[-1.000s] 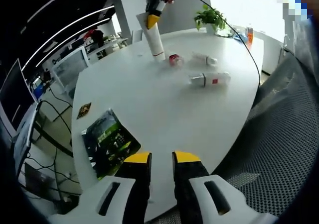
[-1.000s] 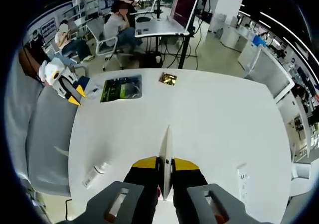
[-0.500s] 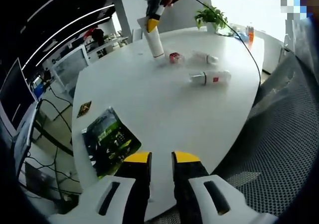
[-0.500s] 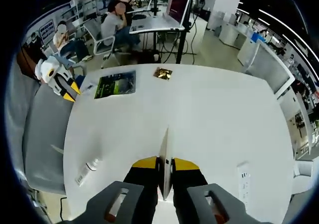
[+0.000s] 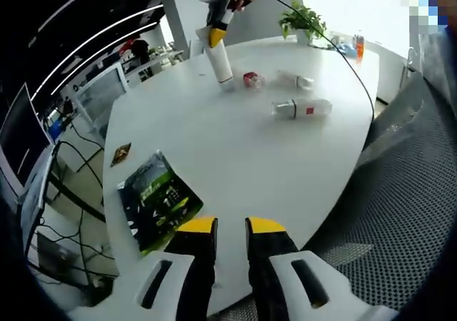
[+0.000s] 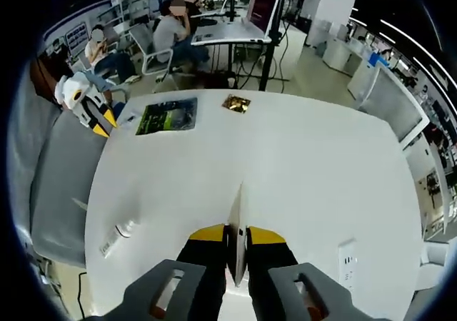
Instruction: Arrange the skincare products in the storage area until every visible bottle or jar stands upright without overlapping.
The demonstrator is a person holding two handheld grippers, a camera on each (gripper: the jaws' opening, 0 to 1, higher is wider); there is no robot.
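A white tube [image 5: 221,62] stands on its cap at the far side of the white table [image 5: 235,157], with my right gripper [image 5: 212,33] shut on its flat top end. In the right gripper view the tube's edge [image 6: 236,203] rises between the yellow tips of my right gripper [image 6: 235,233]. A small red-lidded jar [image 5: 250,80] sits beside the tube. Two white bottles lie on their sides, one [image 5: 294,80] behind the other [image 5: 301,108]. One lying bottle [image 6: 118,234] appears near the table edge. My left gripper [image 5: 230,227] hovers over the near edge, narrowly open and holding nothing, and appears as left gripper [image 6: 91,110].
A green packet [image 5: 157,201] and a small gold sachet [image 5: 120,155] lie on the table's left part. A potted plant [image 5: 303,25] and an orange bottle [image 5: 358,48] stand at the far edge. A grey mesh chair [image 5: 407,192] is on the right. People sit at desks [image 6: 107,46].
The right gripper and the tube have shifted slightly away across the table, the tube staying in its grip. The left gripper has held still.
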